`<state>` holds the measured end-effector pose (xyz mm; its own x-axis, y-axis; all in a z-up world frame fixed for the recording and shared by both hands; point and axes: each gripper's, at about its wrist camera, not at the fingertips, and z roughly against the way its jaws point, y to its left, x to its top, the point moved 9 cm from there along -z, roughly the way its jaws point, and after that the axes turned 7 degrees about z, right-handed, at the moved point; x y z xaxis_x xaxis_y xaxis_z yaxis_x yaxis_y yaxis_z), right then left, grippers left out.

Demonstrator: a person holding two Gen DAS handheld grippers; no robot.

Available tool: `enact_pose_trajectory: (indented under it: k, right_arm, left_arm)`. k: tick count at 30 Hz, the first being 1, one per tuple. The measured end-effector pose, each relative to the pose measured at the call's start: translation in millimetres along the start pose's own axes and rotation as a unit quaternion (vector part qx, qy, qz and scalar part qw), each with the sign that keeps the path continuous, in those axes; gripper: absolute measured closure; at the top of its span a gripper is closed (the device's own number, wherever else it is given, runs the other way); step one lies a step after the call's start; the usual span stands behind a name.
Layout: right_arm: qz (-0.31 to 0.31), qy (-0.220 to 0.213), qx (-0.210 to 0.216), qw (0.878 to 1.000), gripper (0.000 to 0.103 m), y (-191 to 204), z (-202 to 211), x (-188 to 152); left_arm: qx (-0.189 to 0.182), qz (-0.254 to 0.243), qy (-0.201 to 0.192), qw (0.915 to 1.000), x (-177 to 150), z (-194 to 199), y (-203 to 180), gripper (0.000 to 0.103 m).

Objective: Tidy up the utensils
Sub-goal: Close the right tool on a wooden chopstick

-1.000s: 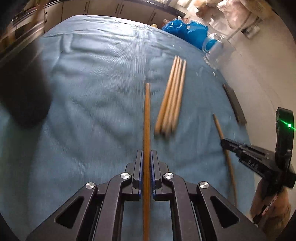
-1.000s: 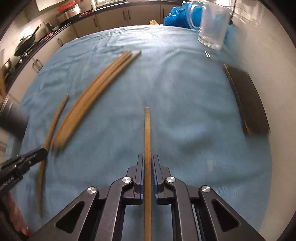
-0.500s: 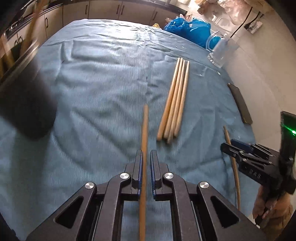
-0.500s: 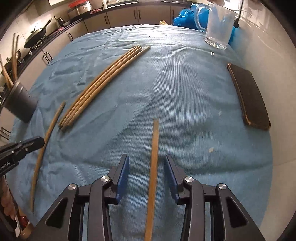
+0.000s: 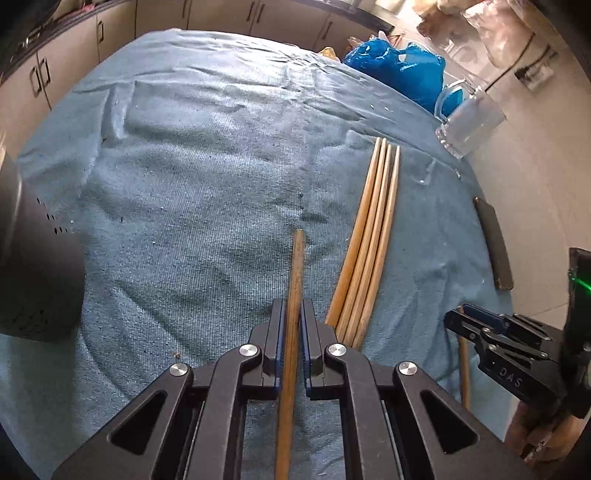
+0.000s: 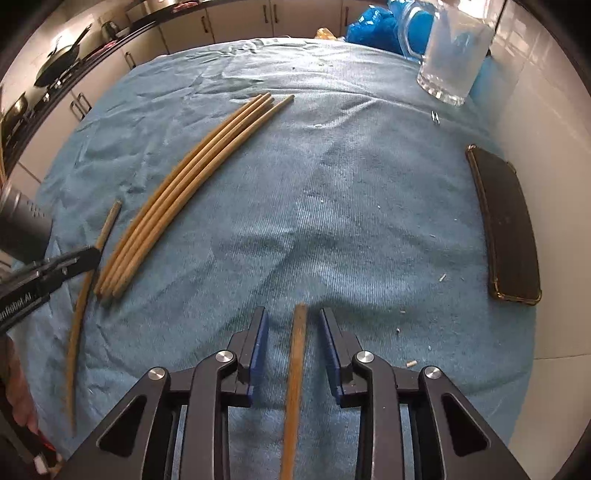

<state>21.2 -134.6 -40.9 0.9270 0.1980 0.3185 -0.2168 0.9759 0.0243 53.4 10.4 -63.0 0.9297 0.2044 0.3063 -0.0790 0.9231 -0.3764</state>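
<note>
My left gripper [image 5: 291, 314] is shut on a dark wooden chopstick [image 5: 293, 295] that points forward over the blue cloth [image 5: 184, 184]. A bundle of several light wooden chopsticks [image 5: 369, 240] lies just right of it. My right gripper [image 6: 293, 325] is open, and a loose wooden chopstick [image 6: 295, 369] lies on the cloth between its jaws without touching them. In the right wrist view the bundle [image 6: 184, 195] lies at the left, with the left gripper [image 6: 74, 260] and its chopstick [image 6: 79, 325] beside it. The right gripper shows in the left wrist view [image 5: 458, 319].
A dark perforated utensil holder [image 5: 33, 266] stands at the left. A glass mug [image 6: 454, 51] and a blue plastic bag [image 6: 373, 20] are at the far end. A black phone [image 6: 509, 225] lies near the right edge by the white wall. Kitchen cabinets run behind.
My right gripper opened and let go of its chopstick, which now lies on the cloth as the gripper draws back. My left gripper kept its chopstick and drew nearer the bundle.
</note>
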Motion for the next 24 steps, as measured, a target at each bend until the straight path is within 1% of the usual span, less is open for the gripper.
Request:
enact_pose_trajectory:
  k: [2,5,7,9,11,13,16,19,21,22,23,24]
  right_arm:
    - [-0.016,0.003,0.012,1.0,0.072,-2,-3,4]
    - [-0.031,0.001,0.025,0.999,0.072,-5,-4,4]
    - [-0.034,-0.001,0.027,0.999,0.072,-6,-5,5]
    - [-0.034,-0.002,0.025,0.999,0.072,-5,-5,6]
    - [-0.036,-0.001,0.025,0.999,0.072,-4,-5,7]
    - [-0.037,-0.001,0.026,0.999,0.072,-4,-3,6]
    - [-0.036,-0.001,0.029,0.999,0.072,-4,-4,5]
    - [-0.042,-0.002,0.042,0.998,0.072,-8,-1,3]
    - [-0.047,-0.005,0.054,0.997,0.072,-10,0,2]
    - [-0.049,-0.005,0.059,0.997,0.072,-11,0,2]
    - [-0.052,-0.006,0.063,0.997,0.072,-11,0,2]
    - [-0.056,-0.006,0.066,0.996,0.072,-12,0,2]
  left_arm:
    - [-0.01,0.006,-0.002,0.9999,2,4,-2,0.096]
    - [-0.014,0.003,-0.016,0.9998,7,11,-6,0.096]
    - [-0.002,-0.006,-0.02,0.9998,11,10,-8,0.096]
    - [0.0,-0.007,-0.016,0.9998,14,4,-13,0.096]
    - [0.011,-0.009,-0.016,0.9998,17,-4,-15,0.096]
    - [0.017,-0.017,-0.024,0.9994,21,-6,-18,0.096]
    - [0.026,-0.029,-0.023,0.999,23,-9,-21,0.096]
    - [0.024,-0.032,-0.017,0.9991,22,-7,-21,0.096]
    - [0.008,-0.02,-0.024,0.9995,24,1,-19,0.095]
    - [0.0,-0.016,-0.028,0.9995,26,4,-19,0.093]
    - [-0.003,-0.012,-0.031,0.9994,29,7,-17,0.083]
    - [-0.001,-0.009,-0.034,0.9994,31,8,-16,0.071]
